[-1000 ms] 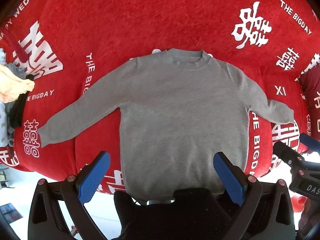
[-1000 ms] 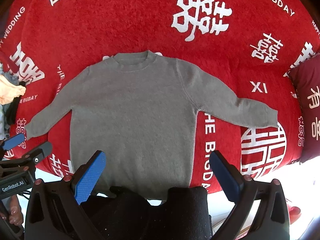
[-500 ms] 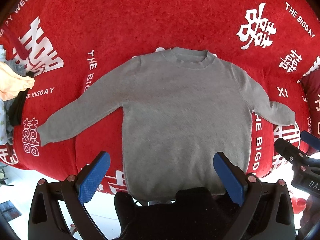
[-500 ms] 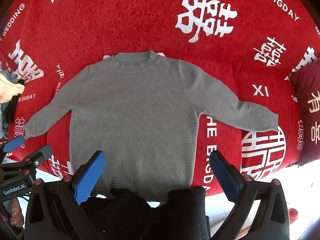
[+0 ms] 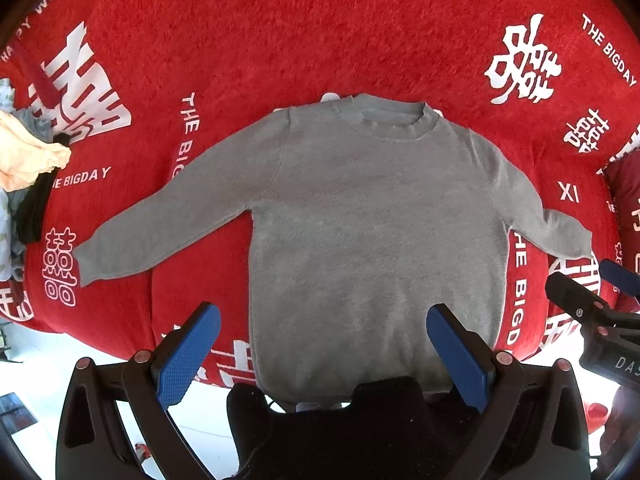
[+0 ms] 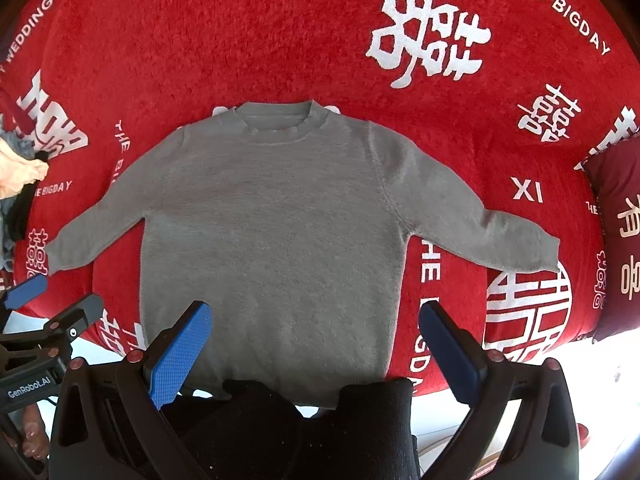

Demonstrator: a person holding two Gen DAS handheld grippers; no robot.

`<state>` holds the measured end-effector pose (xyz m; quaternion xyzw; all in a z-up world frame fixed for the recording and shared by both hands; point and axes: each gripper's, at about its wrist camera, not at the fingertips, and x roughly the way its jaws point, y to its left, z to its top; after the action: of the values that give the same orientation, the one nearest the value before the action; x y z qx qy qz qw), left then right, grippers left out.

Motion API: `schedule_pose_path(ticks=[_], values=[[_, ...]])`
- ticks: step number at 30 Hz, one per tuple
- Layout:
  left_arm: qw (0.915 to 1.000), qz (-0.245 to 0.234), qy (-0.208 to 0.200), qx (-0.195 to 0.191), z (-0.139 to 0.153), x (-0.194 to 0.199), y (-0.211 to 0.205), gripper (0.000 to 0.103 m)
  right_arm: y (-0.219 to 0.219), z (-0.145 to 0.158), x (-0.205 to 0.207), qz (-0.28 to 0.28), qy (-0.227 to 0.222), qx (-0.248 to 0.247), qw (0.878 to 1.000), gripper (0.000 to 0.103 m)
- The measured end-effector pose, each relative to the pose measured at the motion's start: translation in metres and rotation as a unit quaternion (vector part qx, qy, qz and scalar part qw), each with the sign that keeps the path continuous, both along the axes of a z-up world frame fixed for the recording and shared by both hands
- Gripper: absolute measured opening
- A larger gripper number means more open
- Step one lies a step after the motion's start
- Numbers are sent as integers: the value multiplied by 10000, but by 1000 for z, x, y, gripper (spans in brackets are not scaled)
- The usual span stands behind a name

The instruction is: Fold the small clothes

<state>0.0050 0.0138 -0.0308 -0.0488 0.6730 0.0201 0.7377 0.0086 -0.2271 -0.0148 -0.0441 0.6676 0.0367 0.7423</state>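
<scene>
One grey sweater (image 5: 372,232) lies flat and face up on a red blanket (image 5: 304,32) printed with white characters and the words "THE BIGDAY". Its collar (image 5: 390,120) points toward the far edge of the blanket, its hem reaches the near edge, and its two sleeves spread out — one toward the left edge (image 5: 160,236), one toward the right edge (image 5: 548,216). No fold shows in it yet.

Two grippers hang above the near edge, side by side. The left gripper (image 5: 322,338) has its two blue-padded fingers spread wide and nothing between them; it sits over the sweater's hem, not touching the cloth as far as can be told. The right gripper (image 6: 314,336) is likewise spread wide and empty, over the right part of the hem. Each one shows in the other's view, at the side (image 5: 592,312) (image 6: 44,320).

At the left edge of the blanket lies one small heap of other clothes (image 5: 28,168) — pale orange, black and light patterned pieces, their number unclear. One dark red cushion (image 6: 620,216) with white characters rests at the right edge.
</scene>
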Motion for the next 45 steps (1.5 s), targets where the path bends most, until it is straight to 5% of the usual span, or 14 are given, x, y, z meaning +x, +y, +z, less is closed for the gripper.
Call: schedule_pose_path(ticks=[12, 17, 25, 33, 39, 42, 45], values=[[9998, 156, -6, -155, -13, -1, 5, 103, 7, -4, -1, 144, 71, 1, 9999, 103], [9959, 668, 212, -571, -39, -11, 39, 103, 24, -20, -5, 332, 267, -33, 9991, 103], [9824, 1739, 146, -664, -89, -39, 118, 103, 72, -66, -19, 772, 582, 116, 9952, 103], [9472, 3083, -287, -827, -161, -60, 228, 103, 124, -131, -30, 1345, 721, 210, 9881, 103], [8874, 4245, -1099, -1423, -213, -81, 314, 103, 158, -164, -32, 1640, 606, 451, 9836, 103], [8646, 4527, -1239, -1794, -236, -86, 336, 103, 172, -174, -33, 1738, 590, 552, 9815, 103], [8675, 4364, -1523, -1839, -234, -84, 335, 103, 182, -182, -33, 1817, 612, 609, 9796, 103]])
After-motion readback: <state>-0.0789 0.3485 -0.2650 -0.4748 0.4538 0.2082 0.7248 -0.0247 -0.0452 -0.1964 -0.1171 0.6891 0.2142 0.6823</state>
